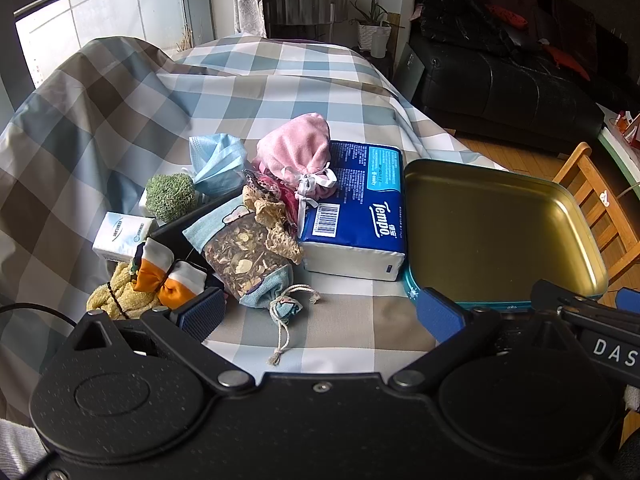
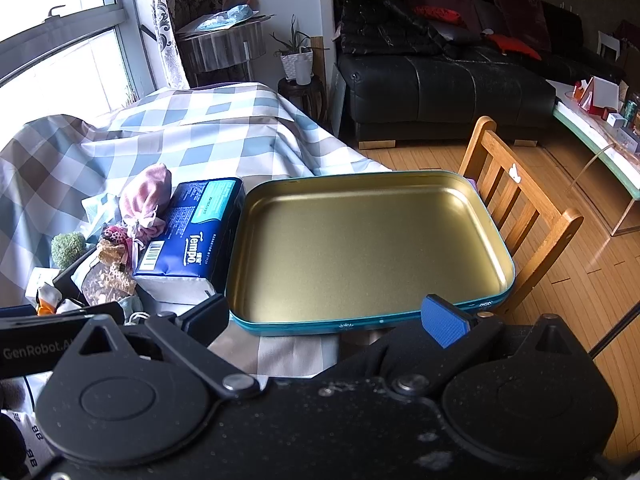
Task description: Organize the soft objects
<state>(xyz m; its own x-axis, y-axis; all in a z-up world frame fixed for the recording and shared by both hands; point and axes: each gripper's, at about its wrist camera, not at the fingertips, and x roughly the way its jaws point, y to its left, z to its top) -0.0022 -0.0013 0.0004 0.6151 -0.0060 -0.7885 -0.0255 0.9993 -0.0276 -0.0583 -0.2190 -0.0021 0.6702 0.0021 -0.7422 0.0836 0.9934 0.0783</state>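
An empty gold tin tray with a teal rim (image 2: 496,236) (image 1: 592,240) sits on the checked tablecloth at the right. Left of it lies a pile of soft things: a blue Tempo tissue pack (image 1: 360,216) (image 2: 196,232), a pink drawstring pouch (image 1: 296,152) (image 2: 146,196), a herb sachet (image 1: 248,256), a blue face mask (image 1: 218,162), a green knitted ball (image 1: 170,196), a small white tissue pack (image 1: 120,236), an orange and white bow (image 1: 168,272) and a yellow cloth (image 1: 120,296). My left gripper (image 1: 320,312) is open and empty, just short of the sachet. My right gripper (image 2: 324,316) is open and empty at the tray's near rim.
A wooden chair (image 2: 520,200) stands right beside the tray at the table's edge. A black sofa (image 2: 440,88) and wood floor lie beyond. The tablecloth (image 1: 248,84) stretches back toward the window and a plant stand (image 2: 300,60).
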